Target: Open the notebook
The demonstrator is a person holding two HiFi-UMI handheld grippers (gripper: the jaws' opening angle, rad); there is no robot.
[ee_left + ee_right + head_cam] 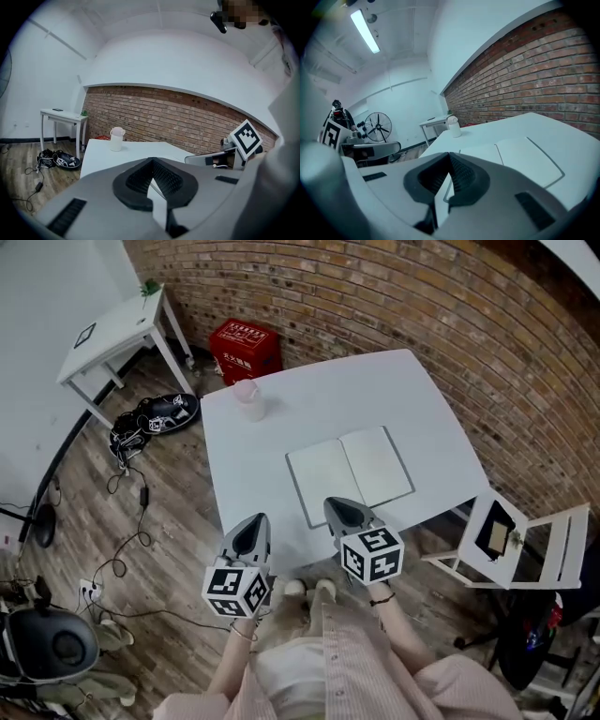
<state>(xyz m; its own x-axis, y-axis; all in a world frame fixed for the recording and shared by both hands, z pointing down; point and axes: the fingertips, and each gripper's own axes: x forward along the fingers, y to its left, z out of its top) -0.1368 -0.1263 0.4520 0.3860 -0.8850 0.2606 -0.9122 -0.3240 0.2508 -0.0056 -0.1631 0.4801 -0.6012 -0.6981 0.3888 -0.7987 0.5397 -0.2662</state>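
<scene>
Notebook (350,472) open on white table (394,390), cup (249,397) (pale) nearby

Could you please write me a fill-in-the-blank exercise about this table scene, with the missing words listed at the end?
1. The notebook lies ____ on the table.
2. The box on the floor is ____ in colour.
3. The wall behind the table is made of ____.
4. The left tongs and the right tongs hold nothing; both are ____.

Missing words: open; red; brick; shut
</scene>
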